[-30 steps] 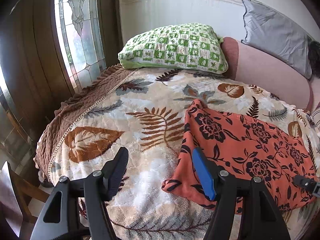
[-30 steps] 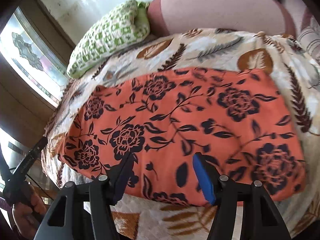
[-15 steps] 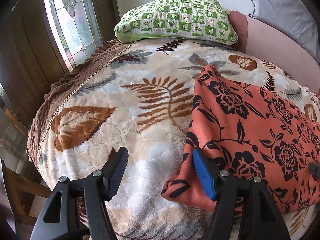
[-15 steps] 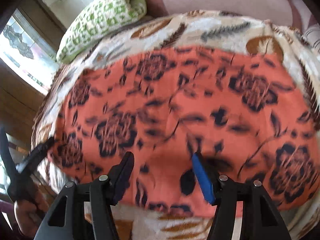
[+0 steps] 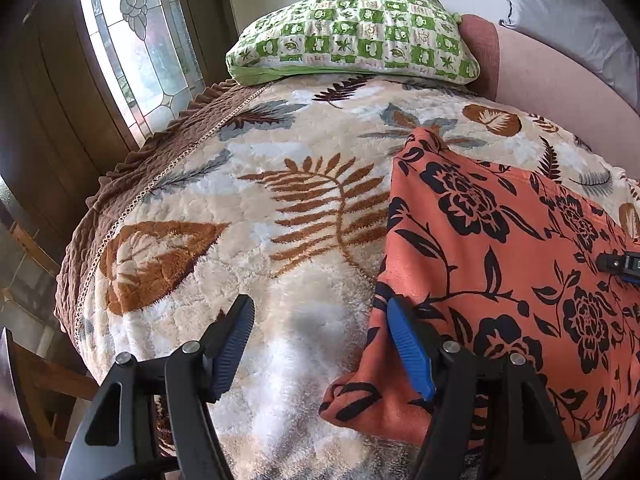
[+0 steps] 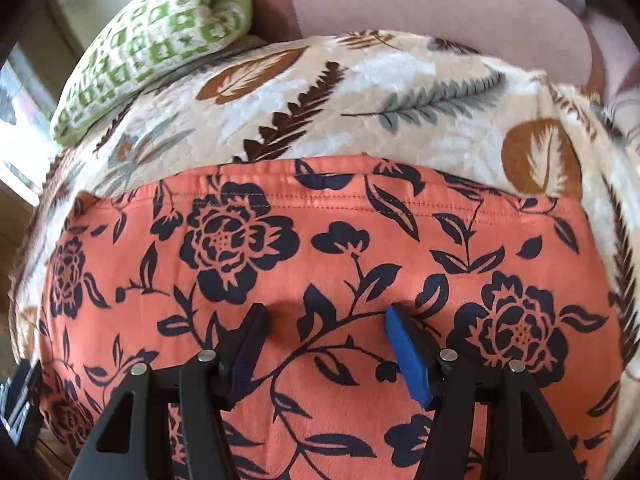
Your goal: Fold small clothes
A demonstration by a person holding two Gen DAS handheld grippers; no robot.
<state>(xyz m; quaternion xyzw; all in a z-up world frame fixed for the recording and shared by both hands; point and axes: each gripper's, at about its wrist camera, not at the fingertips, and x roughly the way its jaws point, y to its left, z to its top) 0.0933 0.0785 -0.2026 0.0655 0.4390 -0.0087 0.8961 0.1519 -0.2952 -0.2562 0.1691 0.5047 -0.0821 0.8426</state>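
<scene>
An orange garment with black flowers (image 5: 500, 264) lies flat on the bed. My left gripper (image 5: 320, 340) hovers low over the garment's near left corner. Its jaws are opening; the blue-padded finger (image 5: 408, 352) is at the cloth's left edge, the other over bare blanket, and neither pad presses cloth. My right gripper (image 6: 325, 320) stands open over the middle of the garment (image 6: 320, 240), fingertips down at the cloth with a small dimple by the left one. The tip of the right gripper (image 5: 620, 266) shows at the left view's right edge.
A plush leaf-print blanket (image 5: 248, 208) covers the bed, with a brown quilted border (image 5: 132, 184) on its left edge. At the head lie a green checked pillow (image 5: 352, 36), a pink bolster (image 5: 552, 92) and a grey pillow (image 5: 568, 12). A leaded window (image 5: 136, 40) stands to the left.
My left gripper has sunk closer to the bed beside the garment's left corner. My right gripper has travelled forward from the near hem to the garment's middle and come down onto the cloth.
</scene>
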